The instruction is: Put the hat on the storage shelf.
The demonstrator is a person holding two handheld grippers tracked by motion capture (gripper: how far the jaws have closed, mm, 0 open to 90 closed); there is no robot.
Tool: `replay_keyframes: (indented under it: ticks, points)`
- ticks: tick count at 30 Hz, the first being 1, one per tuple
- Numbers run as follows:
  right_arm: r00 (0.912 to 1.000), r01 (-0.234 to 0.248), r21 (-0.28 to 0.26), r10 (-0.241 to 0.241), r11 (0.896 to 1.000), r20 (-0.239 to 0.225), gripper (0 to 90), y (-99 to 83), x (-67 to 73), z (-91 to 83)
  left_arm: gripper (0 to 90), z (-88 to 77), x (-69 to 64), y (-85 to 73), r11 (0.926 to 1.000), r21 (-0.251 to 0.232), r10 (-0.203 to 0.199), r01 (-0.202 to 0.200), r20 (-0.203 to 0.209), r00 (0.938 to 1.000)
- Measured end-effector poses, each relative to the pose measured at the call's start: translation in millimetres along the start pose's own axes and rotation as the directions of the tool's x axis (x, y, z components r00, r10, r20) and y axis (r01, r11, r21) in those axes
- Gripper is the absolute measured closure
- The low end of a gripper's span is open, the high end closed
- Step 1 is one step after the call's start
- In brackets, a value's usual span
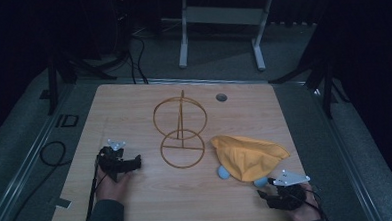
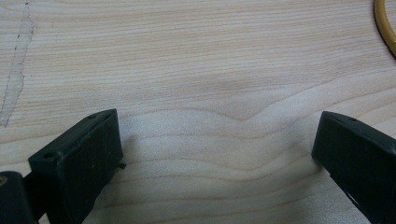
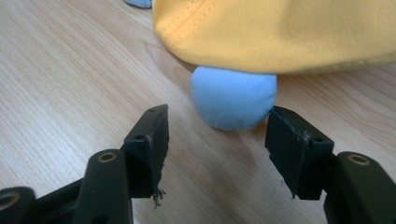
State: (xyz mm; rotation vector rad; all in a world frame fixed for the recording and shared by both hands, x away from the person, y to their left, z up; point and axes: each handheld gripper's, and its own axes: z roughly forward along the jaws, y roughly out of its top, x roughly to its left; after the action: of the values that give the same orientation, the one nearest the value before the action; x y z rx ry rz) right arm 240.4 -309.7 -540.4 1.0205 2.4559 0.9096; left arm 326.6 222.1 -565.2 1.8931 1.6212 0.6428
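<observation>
A yellow cloth (image 1: 248, 155) lies bunched on the right part of the wooden table (image 1: 134, 108), covering the tops of two light blue balls. One ball (image 1: 223, 173) peeks out at its left edge, the other (image 1: 261, 181) at its near edge. My right gripper (image 1: 265, 194) sits just in front of that near ball, open. In the right gripper view the ball (image 3: 232, 95) rests ahead of the right gripper (image 3: 222, 140), half under the cloth (image 3: 280, 32), touching neither pad. My left gripper (image 1: 136, 163) is open over bare wood, as the left gripper view confirms (image 2: 215, 154).
A gold wire stand (image 1: 181, 133) of two hoops on a post stands mid-table, and its base ring (image 2: 385, 28) shows at the corner of the left gripper view. A small round hole (image 1: 221, 97) sits near the far edge. A second ball (image 3: 139, 2) shows at the top.
</observation>
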Motion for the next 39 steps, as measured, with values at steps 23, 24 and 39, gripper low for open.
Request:
replay_keyframes:
  ticks: [23, 24, 39]
  points:
    - [0.9879, -0.028, -0.088, 0.014, 0.996, -0.155, 75.8, 6.6, -3.9, 5.5, 1.5, 0.0, 0.0, 0.0, 1.0000, 0.000, 0.000, 0.000, 0.000, 1.0000]
    - [0.9864, -0.026, -0.098, 0.010, 0.995, -0.164, 78.7, 7.5, -3.7, 4.5, 1.5, 0.1, -0.1, 0.0, 1.0000, -0.002, -0.002, 0.002, 0.000, 1.0000]
    - [0.9811, 0.042, -0.223, -0.082, 0.974, -0.175, 82.7, 46.7, -2.3, -16.2, 1.5, 0.0, 0.0, 0.0, 1.0000, 0.000, 0.000, 0.000, 0.000, 1.0000]
